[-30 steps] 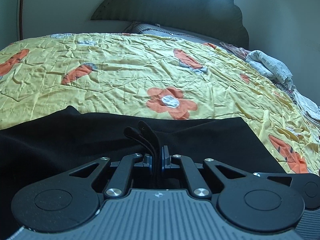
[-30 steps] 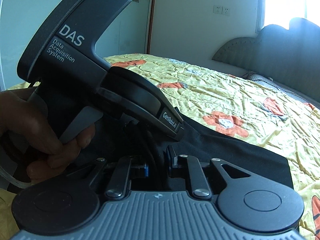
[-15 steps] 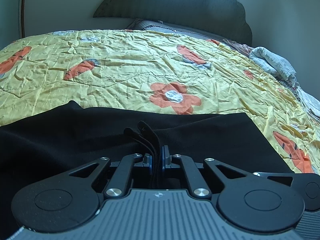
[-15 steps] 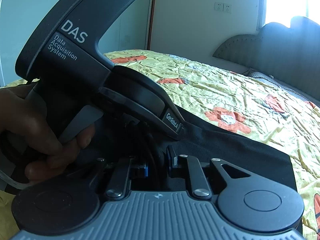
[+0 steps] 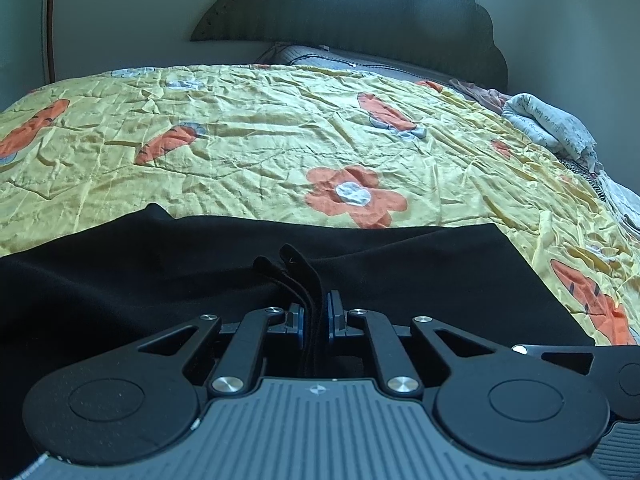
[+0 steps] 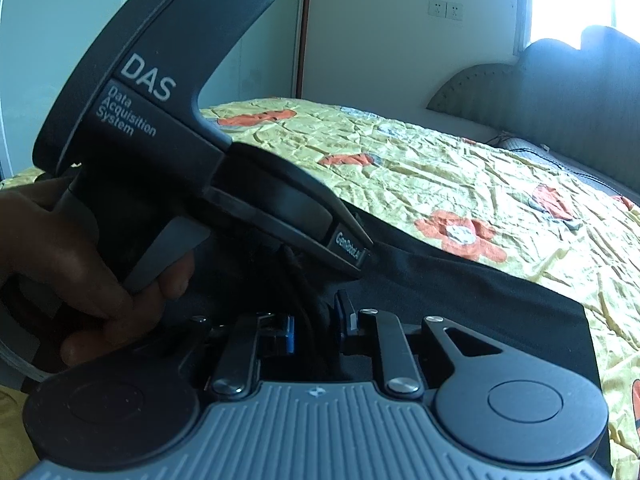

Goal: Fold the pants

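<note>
We are in a bedroom with pale walls and a dark padded scalloped headboard point(image 5: 360, 12). Before it spreads the bed under a crumpled yellow bedspread with orange flowers point(image 5: 240, 152), a broad, soft surface that suits laying a garment flat.

The black pants point(image 5: 440, 280) lie across the near part of that bedspread; their far edge runs straight and their right end is a squared corner, which we judge to be one fold already made. A heap of white printed cloth point(image 5: 548, 128) sits aside at the bed's far right edge, well apart from the work.

The left gripper point(image 5: 316, 304) sits low over the pants. Its jaws have just been easing open a little, yet the black edges of the cloth stand up between the blue pads and look pinched there.

The right gripper point(image 6: 316, 320) is just beside it; its jaws appear clenched on a thicker bunch of the same dark cloth, though the shadow makes this hard to confirm. We think both hold one edge so it travels level.

A person's left hand point(image 6: 80, 264) squeezes the left gripper's trigger.
</note>
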{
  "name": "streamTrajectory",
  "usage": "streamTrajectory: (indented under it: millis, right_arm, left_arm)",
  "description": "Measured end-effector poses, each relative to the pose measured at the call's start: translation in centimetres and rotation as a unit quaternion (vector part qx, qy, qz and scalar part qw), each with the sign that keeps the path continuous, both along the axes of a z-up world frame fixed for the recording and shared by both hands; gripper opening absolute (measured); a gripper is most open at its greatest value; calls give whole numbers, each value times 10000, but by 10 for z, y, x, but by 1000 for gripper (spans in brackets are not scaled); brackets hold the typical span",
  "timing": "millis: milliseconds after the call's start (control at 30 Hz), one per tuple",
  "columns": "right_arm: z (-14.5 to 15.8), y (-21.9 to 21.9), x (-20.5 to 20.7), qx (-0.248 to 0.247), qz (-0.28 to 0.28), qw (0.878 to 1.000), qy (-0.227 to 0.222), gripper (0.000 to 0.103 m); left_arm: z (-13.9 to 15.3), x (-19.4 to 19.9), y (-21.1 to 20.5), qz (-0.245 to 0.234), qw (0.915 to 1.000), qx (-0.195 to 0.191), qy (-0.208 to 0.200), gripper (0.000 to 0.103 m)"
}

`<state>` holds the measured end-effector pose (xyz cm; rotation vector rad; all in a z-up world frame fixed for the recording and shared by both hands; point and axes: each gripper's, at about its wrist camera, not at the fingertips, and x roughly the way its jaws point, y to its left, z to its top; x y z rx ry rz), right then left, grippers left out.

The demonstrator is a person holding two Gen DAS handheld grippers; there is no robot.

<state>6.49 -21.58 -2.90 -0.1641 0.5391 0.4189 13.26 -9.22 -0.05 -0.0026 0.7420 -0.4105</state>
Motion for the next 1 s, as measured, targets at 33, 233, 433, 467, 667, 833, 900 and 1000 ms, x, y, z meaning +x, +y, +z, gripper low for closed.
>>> streamTrajectory:
  millis: [33,233,433,467,667,833,900,1000]
  right_arm:
    - [2,1,0,33,22,10000,-18,18]
    - [-1,10,7,73,98,9999,-65,18]
    - [1,8,5,90,165,9997,182,30]
    - [5,5,2,144,232,9994,210,38]
    - [37,-32,-14,1092,672,9914,251,42]
    - [28,-51,7,1370,-125,9895,449,42]
    - [14,-43,14,1030,-246,9919,708,42]
    - [2,-36,13,890,-218,9922,849,42]
  left_arm:
    - [1,-1,2,25,10000,-20,-26,10]
    - [-2,5,9,174,9998,-92,38,10]
    - [-1,6,11,238,9996,38,111,22]
    - [0,7,14,263,9996,8,134,23]
    - [4,11,29,396,9988,-173,239,25]
    - [7,12,34,590,9981,-71,141,26]
    - [9,12,41,695,9975,-57,133,26]
    - [13,8,47,758,9970,118,50,27]
